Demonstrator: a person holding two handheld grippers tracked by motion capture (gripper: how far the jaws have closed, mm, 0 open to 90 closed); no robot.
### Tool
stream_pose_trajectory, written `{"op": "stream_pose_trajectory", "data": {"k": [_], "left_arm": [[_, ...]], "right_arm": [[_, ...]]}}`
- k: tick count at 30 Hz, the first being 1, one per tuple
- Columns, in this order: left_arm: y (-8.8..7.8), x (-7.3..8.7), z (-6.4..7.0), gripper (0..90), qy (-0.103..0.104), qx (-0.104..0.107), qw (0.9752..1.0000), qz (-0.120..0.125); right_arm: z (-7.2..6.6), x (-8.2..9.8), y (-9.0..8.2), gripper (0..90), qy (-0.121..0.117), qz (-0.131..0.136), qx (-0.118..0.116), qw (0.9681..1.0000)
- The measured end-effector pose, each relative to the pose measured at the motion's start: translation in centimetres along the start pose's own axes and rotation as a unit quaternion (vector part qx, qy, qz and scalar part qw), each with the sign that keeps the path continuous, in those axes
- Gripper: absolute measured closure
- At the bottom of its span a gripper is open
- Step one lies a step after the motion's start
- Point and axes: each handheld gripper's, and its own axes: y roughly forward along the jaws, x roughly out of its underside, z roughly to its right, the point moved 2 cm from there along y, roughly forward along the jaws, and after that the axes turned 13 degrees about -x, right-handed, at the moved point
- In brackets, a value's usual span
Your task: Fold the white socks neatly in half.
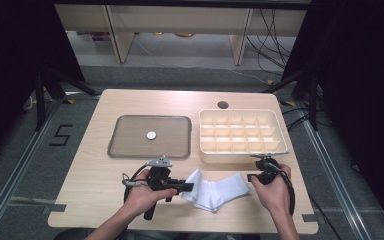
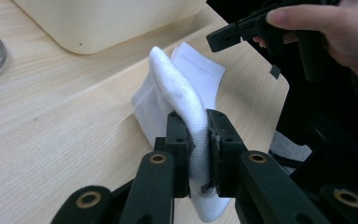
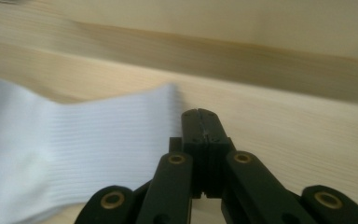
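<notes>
A white sock [image 1: 214,191] lies near the table's front edge, between the two hands. My left gripper [image 1: 190,187] is shut on its left end; in the left gripper view the sock [image 2: 182,88] is pinched between the two black jaws of that gripper [image 2: 198,140] and its fabric rises in a fold. My right gripper [image 1: 251,177] sits just off the sock's right end, shut with nothing in it. In the right gripper view its jaws [image 3: 199,122] meet flat against each other, beside the ribbed cuff of the sock [image 3: 74,149], which is blurred.
A cream compartment box [image 1: 275,120] stands at the back right, close behind my right gripper. A grey tray [image 1: 130,137] with a small white disc [image 1: 151,134] lies at the back left. A round cable hole [image 1: 223,105] is near the far edge.
</notes>
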Motion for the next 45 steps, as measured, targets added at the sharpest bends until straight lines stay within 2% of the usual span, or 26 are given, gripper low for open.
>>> {"op": "stream_pose_trajectory", "data": {"k": [4,5,6,7,8,11,12,15,17,19,24,25,26,30,31,34,36,38,39,41,42,45], "left_arm": [[0.1,-0.1,0.1,79.7,0.000,-0.002,1.0000,0.002],[0.1,-0.1,0.2,79.7,-0.002,-0.006,1.0000,0.005],[0.1,-0.1,0.2,79.7,-0.001,-0.001,1.0000,0.003],[0.1,-0.2,0.2,79.7,0.000,-0.002,1.0000,0.004],[0.0,-0.2,0.2,79.7,0.001,0.001,1.0000,0.003],[0.0,-0.2,0.2,79.7,0.001,0.000,1.0000,0.005],[0.0,-0.3,0.2,79.7,0.000,0.000,1.0000,0.006],[0.0,-0.3,0.2,79.6,-0.001,0.001,1.0000,0.008],[0.0,-0.4,0.3,79.6,-0.002,0.004,1.0000,0.009],[0.1,-0.4,0.4,79.6,0.002,-0.002,1.0000,0.009],[0.3,-0.5,0.6,79.5,0.003,0.000,1.0000,0.008],[0.3,-0.5,0.6,79.5,0.003,0.002,1.0000,0.007],[0.3,-0.5,0.6,79.5,0.005,0.004,1.0000,0.005],[0.5,-0.5,0.6,79.5,0.005,0.000,1.0000,0.007],[0.6,-0.5,0.6,79.4,0.004,0.006,1.0000,0.006],[0.6,-0.5,0.6,79.4,0.005,0.001,1.0000,0.005],[0.6,-0.5,0.6,79.4,0.005,0.000,1.0000,0.005],[0.6,-0.6,0.6,79.4,0.005,-0.001,1.0000,0.005],[0.6,-0.6,0.6,79.4,0.003,-0.001,1.0000,0.006],[0.6,-0.6,0.6,79.3,0.002,-0.003,1.0000,0.005],[0.7,-0.6,0.5,79.3,0.005,0.005,1.0000,0.003],[0.8,-0.5,0.5,79.3,0.004,-0.002,1.0000,0.004]], "right_arm": [[0.9,0.5,0.5,90.0,0.014,-0.007,0.006,0.9999],[0.9,0.6,0.7,90.0,0.008,-0.007,-0.001,0.9999],[0.4,0.8,0.9,90.0,0.026,-0.012,-0.012,0.9995],[0.2,0.9,1.2,90.0,0.012,-0.017,-0.012,0.9997],[0.0,0.9,1.4,90.0,0.017,-0.016,-0.013,0.9996],[-0.3,1.0,1.7,90.0,0.010,-0.019,-0.011,0.9997],[-0.4,1.0,1.7,90.0,-0.004,-0.023,-0.019,0.9996],[-1.0,0.9,2.1,90.0,-0.010,-0.032,-0.024,0.9991],[-1.1,0.9,2.3,90.0,-0.009,-0.029,-0.019,0.9994],[-1.6,0.8,2.5,90.0,0.001,-0.030,-0.024,0.9992],[-2.2,0.7,2.8,90.0,-0.004,-0.033,-0.029,0.9990],[-2.1,0.7,2.9,90.0,-0.020,-0.033,-0.031,0.9988],[-2.2,0.7,2.9,90.0,-0.026,-0.037,-0.035,0.9984],[-2.7,0.6,3.1,90.0,-0.008,-0.034,-0.034,0.9988],[-2.8,0.6,3.1,90.0,-0.010,-0.034,-0.035,0.9988],[-3.0,0.6,3.2,90.0,-0.011,-0.036,-0.041,0.9984],[-3.0,0.6,3.3,90.0,-0.012,-0.036,-0.037,0.9986],[-3.2,0.5,3.4,90.0,-0.017,-0.035,-0.042,0.9983],[-3.3,0.5,3.4,90.0,-0.028,-0.038,-0.049,0.9977],[-3.4,0.5,3.5,90.0,-0.029,-0.038,-0.047,0.9977],[-3.6,0.6,3.6,89.9,-0.032,-0.039,-0.052,0.9974],[-4.0,0.6,3.7,89.8,-0.028,-0.041,-0.057,0.9971]]}}
